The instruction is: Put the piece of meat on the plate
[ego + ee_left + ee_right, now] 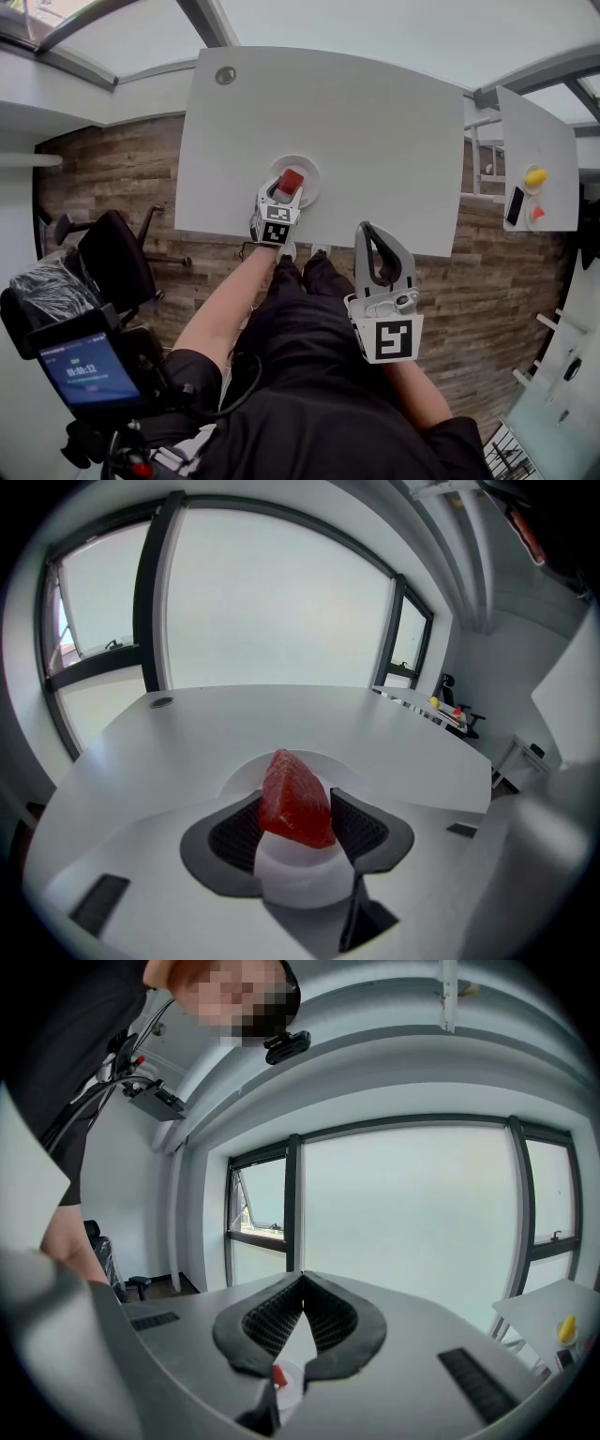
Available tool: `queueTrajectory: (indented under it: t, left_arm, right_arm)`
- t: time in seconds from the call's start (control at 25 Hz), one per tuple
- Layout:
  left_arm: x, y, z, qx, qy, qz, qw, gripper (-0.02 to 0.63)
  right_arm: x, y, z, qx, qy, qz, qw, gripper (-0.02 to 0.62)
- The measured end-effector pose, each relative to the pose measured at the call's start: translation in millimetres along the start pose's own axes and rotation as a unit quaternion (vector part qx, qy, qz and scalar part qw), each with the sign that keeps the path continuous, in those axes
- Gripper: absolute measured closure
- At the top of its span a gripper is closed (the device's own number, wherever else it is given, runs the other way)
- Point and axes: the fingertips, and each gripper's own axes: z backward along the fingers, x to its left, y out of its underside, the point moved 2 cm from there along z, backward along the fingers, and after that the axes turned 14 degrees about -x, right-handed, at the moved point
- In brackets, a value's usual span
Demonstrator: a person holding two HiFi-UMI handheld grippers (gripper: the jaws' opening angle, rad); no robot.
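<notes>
The red piece of meat (291, 179) stands on the small white round plate (310, 174) near the front edge of the white table (356, 122). In the left gripper view the meat (292, 799) sits upright on the plate (236, 774), between the two dark pads (232, 834). My left gripper (283, 191) is open around the meat, and its pads do not seem to press on it. My right gripper (369, 232) hangs in front of the table edge, off the table. Its jaws (302, 1281) are shut with nothing in them.
The table has a round cable hole (225, 75) at its far left. A second white table (553, 141) at the right bears a yellow object (535, 176), a red one (537, 213) and a black phone (515, 204). A black office chair (112, 258) stands to the left.
</notes>
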Motion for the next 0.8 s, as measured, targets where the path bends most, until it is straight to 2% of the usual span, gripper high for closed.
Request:
queueTrajectory:
  t: [0.2, 0.32, 0.48, 0.64, 0.8]
  left_arm:
    - [-1.5, -2.1, -1.7, 0.005, 0.005, -0.018, 0.9998, 0.395]
    - [1.1, 0.4, -1.3, 0.008, 0.005, -0.013, 0.9999, 0.384]
    - [2.8, 1.9, -1.4, 0.008, 0.006, -0.007, 0.9999, 0.37]
    - [4.3, 7.0, -1.3, 0.01, 0.005, 0.0, 0.9999, 0.348]
    - [4.2, 5.4, -1.4, 0.013, 0.003, -0.011, 0.9999, 0.341]
  right_arm:
    - [0.3, -0.5, 3.3, 0.002, 0.007, -0.001, 1.0, 0.589]
    - [2.4, -1.5, 4.6, -0.002, 0.002, 0.007, 1.0, 0.589]
    - [-0.9, -0.3, 8.7, 0.001, 0.019, -0.007, 1.0, 0.589]
    - [-0.1, 0.2, 10.3, 0.006, 0.018, -0.009, 1.0, 0.589]
    - [2.4, -0.4, 10.9, 0.003, 0.018, -0.011, 1.0, 0.589]
